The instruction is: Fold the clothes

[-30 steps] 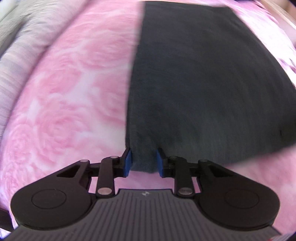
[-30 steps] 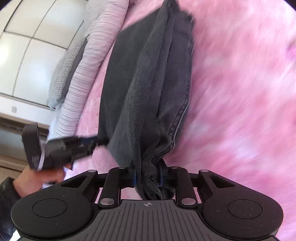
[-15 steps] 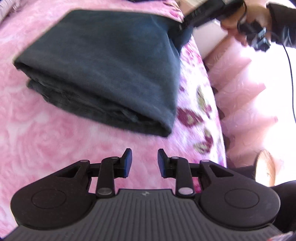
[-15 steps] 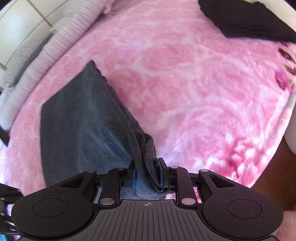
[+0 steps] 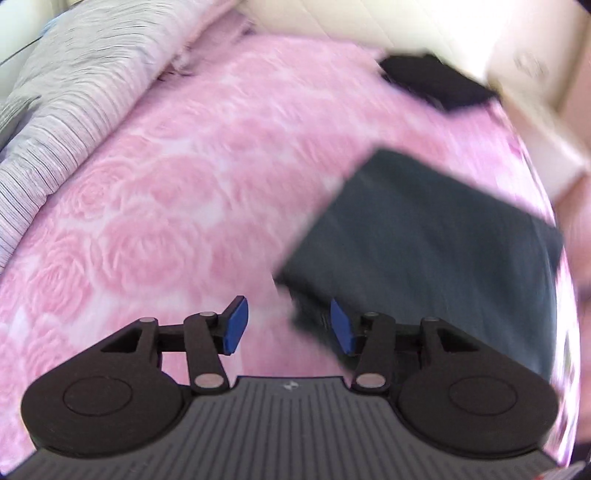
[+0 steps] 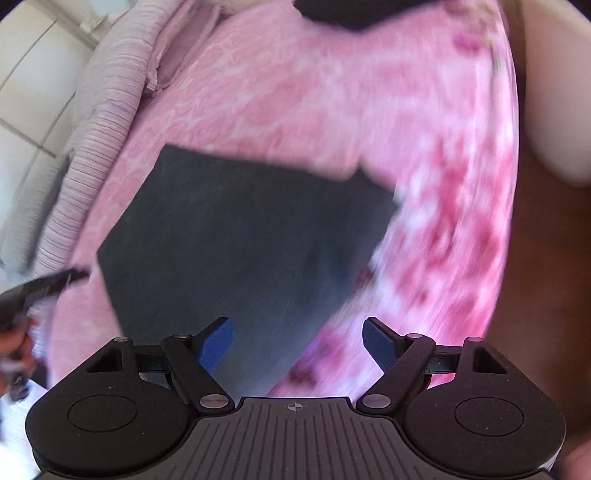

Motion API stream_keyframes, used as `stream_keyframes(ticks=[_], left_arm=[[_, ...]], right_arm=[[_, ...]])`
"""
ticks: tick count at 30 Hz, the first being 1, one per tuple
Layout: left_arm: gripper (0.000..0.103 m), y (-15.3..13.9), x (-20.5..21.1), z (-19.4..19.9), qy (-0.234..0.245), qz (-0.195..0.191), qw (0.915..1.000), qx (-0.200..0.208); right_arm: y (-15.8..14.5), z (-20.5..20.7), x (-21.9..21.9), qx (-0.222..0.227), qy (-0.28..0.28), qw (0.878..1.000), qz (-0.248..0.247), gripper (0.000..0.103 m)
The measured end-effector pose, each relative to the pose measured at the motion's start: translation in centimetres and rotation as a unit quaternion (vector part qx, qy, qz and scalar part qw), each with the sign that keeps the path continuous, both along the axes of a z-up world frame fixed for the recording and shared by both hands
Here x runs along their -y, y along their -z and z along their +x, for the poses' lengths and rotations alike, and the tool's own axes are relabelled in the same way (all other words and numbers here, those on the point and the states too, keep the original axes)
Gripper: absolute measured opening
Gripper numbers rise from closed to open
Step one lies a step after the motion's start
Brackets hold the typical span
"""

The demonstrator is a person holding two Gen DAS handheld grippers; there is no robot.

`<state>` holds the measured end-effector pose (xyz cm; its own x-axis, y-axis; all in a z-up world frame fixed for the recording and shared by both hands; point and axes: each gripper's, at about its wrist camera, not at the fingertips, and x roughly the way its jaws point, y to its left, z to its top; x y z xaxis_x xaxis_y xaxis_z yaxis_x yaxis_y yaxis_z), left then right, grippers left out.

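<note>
The folded dark grey garment (image 6: pixel 243 236) lies flat on the pink rose-patterned blanket (image 6: pixel 295 103) that covers the bed. In the right wrist view it fills the middle of the frame as a roughly rectangular pad, its near edge running down behind the left blue pad of the right tongs (image 6: pixel 297 345). Those tongs stand wide apart with nothing between them, hovering over the garment's near right edge and the blanket beside it. In the left wrist view the same garment (image 5: pixel 424 251) sits to the right of centre, and its near left corner shows thick stacked layers. The left tongs (image 5: pixel 288 326) are also spread apart and hold nothing; the garment's corner lies just past the right blue pad, and whether pad and cloth touch cannot be told through the blur.

Farther off, at the far right of the bed, a second dark folded item (image 5: pixel 436 83) rests on the blanket near the bed's edge; the right wrist view shows it at the top of the frame (image 6: pixel 351 13). Along the left side of the bed runs a pale striped pillow or quilt (image 5: pixel 74 103), bunched up against the blanket. At the far left of the right wrist view, the left tongs appear as a dark blurred shape held by a hand (image 6: pixel 14 343).
</note>
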<state>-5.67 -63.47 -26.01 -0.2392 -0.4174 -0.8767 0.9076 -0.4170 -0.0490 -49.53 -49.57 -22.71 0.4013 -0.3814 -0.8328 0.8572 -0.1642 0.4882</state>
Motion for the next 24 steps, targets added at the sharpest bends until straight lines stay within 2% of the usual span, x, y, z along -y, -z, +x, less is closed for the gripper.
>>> stream_keyframes(ticks=[3,6,8,11,12,13,14,15,16,20,22,24], left_arm=[[0.040,1.1,3.6,0.2,-0.011,0.023,0.9993,-0.026],[0.040,2.2,7.2,0.4,-0.022,0.046,0.9974,-0.051],[0.040,3.3,7.6,-0.2,0.001,0.040,0.9985,-0.037],[0.034,3.8,7.6,0.2,-0.004,0.048,0.9973,-0.055],[0.034,3.8,7.5,0.2,-0.004,0.050,0.9971,-0.057],[0.033,3.8,7.4,0.2,-0.004,0.051,0.9970,-0.059],[0.033,3.8,7.2,0.3,-0.004,0.052,0.9968,-0.061],[0.031,3.6,7.1,0.3,-0.004,0.053,0.9968,-0.061],[0.029,3.3,6.7,0.1,-0.003,0.056,0.9966,-0.060],[0.028,2.5,3.8,-0.8,0.000,0.081,0.9941,-0.072],[0.028,2.3,1.5,-2.0,-0.002,0.091,0.9923,-0.084],[0.027,2.0,-0.4,-3.4,-0.005,0.074,0.9950,-0.067]], right_arm=[[2.2,1.2,-1.7,0.042,0.014,0.999,0.011,0.081],[4.1,2.2,-2.7,0.091,0.047,0.995,-0.004,0.081],[5.2,2.8,-3.2,0.123,0.076,0.989,-0.021,0.081],[6.0,3.3,-3.1,0.145,0.105,0.983,-0.034,0.080],[6.1,3.3,-2.8,0.152,0.112,0.982,-0.029,0.068],[6.1,3.1,-2.4,0.157,0.118,0.980,-0.021,0.038],[6.0,2.6,-1.8,0.160,0.118,0.980,-0.005,0.033],[5.9,2.0,-1.2,0.164,0.119,0.979,0.010,0.022],[5.6,1.4,-0.5,0.162,0.115,0.980,0.020,0.018],[2.2,-2.6,3.2,0.110,0.067,0.992,0.007,0.016],[0.9,-6.2,5.6,0.068,0.073,0.995,-0.010,0.016],[-0.3,-8.8,7.0,0.023,0.087,0.995,-0.030,0.016]])
